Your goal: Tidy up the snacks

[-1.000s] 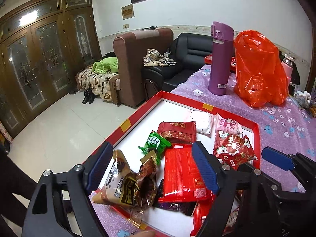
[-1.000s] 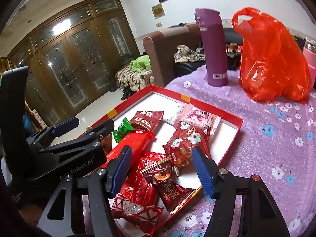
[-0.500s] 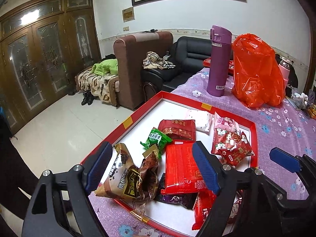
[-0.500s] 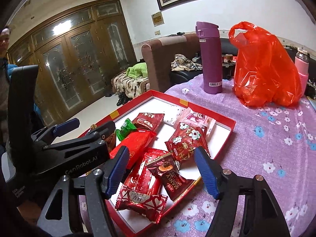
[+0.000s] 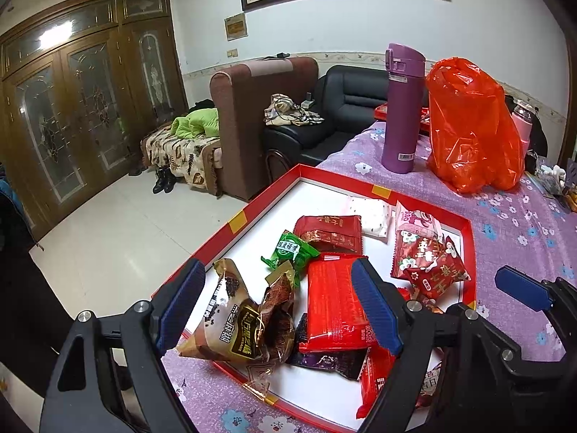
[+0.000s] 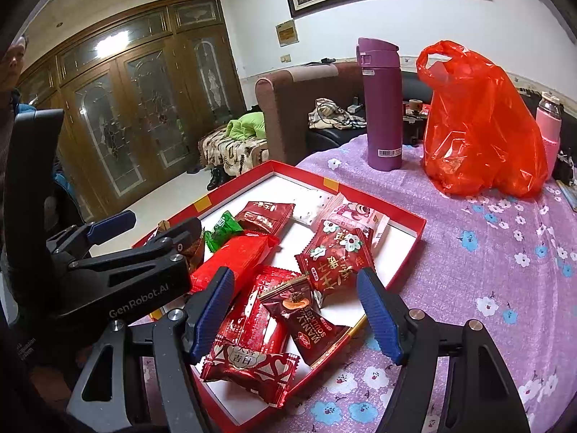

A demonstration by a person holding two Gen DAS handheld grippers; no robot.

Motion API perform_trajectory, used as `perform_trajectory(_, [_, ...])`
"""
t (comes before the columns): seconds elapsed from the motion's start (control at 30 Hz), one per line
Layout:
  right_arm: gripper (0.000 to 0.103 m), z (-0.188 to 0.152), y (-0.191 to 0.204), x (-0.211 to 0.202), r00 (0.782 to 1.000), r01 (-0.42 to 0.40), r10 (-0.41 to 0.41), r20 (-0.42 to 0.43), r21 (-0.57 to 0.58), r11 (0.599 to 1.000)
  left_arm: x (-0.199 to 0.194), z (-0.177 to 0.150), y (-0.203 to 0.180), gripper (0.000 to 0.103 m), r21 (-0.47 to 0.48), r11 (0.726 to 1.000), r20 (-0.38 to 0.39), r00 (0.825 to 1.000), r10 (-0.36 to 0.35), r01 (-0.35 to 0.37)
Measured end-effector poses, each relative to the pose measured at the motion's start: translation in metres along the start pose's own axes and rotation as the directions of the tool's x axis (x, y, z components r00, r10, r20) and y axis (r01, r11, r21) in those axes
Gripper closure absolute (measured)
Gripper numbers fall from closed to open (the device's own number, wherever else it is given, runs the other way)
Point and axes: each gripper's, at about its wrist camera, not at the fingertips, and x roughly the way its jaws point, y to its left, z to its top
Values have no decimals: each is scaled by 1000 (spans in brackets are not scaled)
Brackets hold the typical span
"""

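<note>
Both sets of jaws stood spread wide and gripped nothing: the left gripper [image 5: 277, 306] and the right gripper [image 6: 295, 310] hung above the near end of the red tray [image 6: 414, 232]. The tray lay on the purple flowered tablecloth [image 6: 487, 270]. At two o'clock from it sat the orange plastic bag [image 6: 479, 126], at twelve o'clock the purple flask [image 6: 384, 104]. The snacks lay loose in the tray: a long red packet [image 5: 331, 299], a brown packet [image 5: 245, 328] at seven o'clock of it, a green candy [image 5: 290, 252] at eleven.
</note>
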Motion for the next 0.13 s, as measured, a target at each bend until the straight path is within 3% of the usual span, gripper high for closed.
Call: perform_trajectory(0.13, [31, 0, 0, 1, 1000, -2, 2, -2, 2, 1000, -1, -1, -2, 19, 12, 1000, 10, 1000, -9, 9])
